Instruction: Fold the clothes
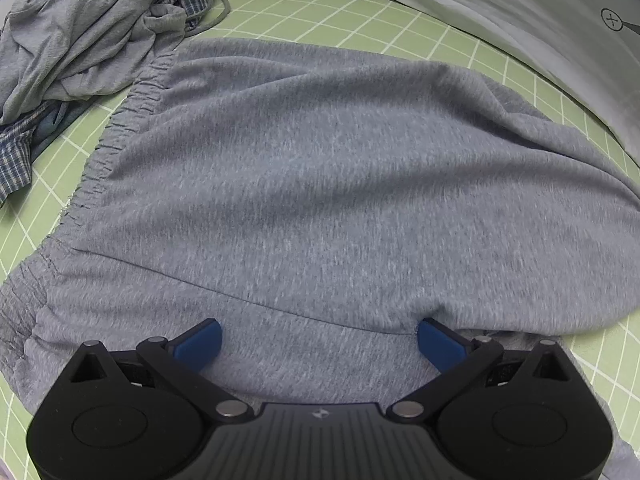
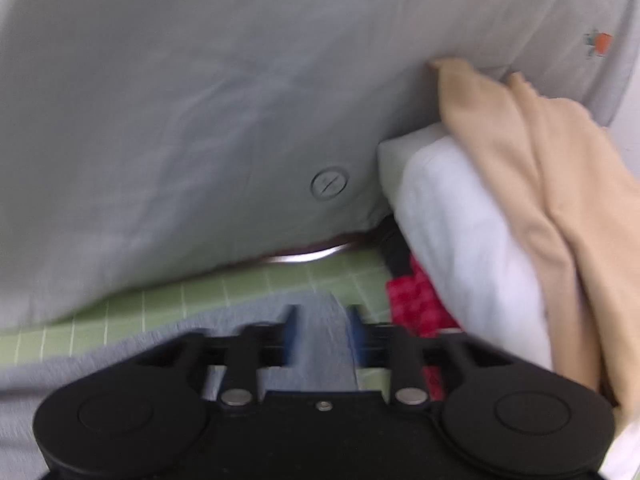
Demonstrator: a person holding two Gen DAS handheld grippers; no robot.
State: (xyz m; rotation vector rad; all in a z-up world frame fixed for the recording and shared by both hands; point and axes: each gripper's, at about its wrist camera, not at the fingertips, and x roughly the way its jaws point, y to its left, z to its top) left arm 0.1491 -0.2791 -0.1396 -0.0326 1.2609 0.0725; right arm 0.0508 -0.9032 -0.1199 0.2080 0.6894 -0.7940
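Grey knit shorts [image 1: 304, 184] with a gathered elastic waistband [image 1: 120, 120] lie spread on the green grid mat [image 1: 320, 12]. My left gripper [image 1: 318, 338] hovers over their near edge, open wide, its blue fingertips [image 1: 200, 340] apart with nothing pinched. In the blurred right wrist view, my right gripper [image 2: 322, 330] stands partly open over a corner of the grey shorts [image 2: 320, 320]. The cloth lies between the blue fingertips [image 2: 290, 332], and a gap still shows between the pads.
A crumpled pile of grey and blue checked clothes [image 1: 80, 40] sits at the mat's far left. A large pale grey sheet [image 2: 200, 100] borders the mat [image 2: 200, 284]. To the right lie a white folded cloth [image 2: 460, 232], a tan garment [image 2: 560, 180] and red fabric [image 2: 416, 296].
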